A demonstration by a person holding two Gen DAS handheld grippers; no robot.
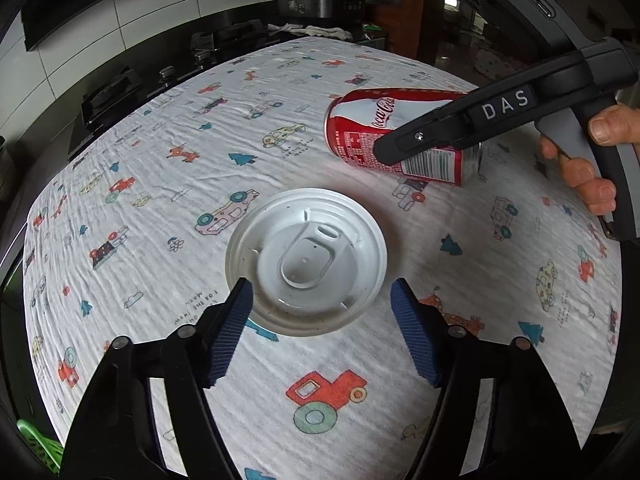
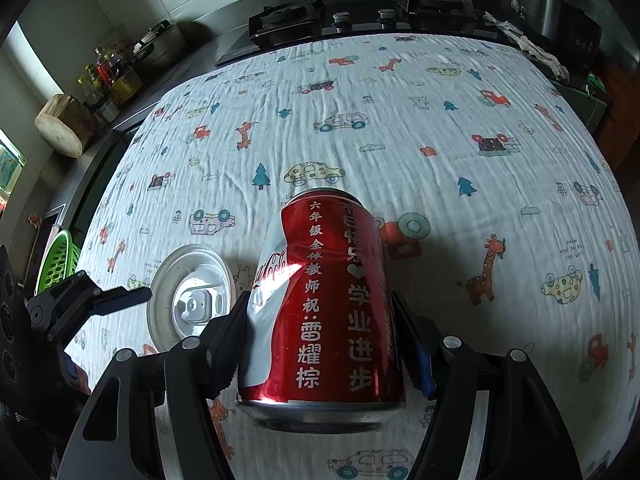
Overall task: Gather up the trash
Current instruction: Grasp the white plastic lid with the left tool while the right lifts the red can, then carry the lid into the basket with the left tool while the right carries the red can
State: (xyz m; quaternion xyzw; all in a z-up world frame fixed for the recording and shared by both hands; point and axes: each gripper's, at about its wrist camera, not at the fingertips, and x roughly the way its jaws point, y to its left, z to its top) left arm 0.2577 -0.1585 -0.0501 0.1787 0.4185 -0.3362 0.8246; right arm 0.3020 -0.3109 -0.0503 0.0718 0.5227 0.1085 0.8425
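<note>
The right claw [image 2: 320,344] is clamped on a dented red aluminium cola can [image 2: 320,300] lying on the cartoon-print cloth-covered table [image 2: 440,140]. The left claw [image 1: 320,300] stands apart around a round white plastic cup lid [image 1: 306,260], just left of the can.

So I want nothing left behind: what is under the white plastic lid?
Only the printed cloth shows around the white plastic lid, which lies flat on it. The spot beneath the lid is covered, so anything there cannot be seen.

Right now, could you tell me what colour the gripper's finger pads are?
Dark blue, ribbed pads on the left gripper, clearest in the left wrist view.
</note>
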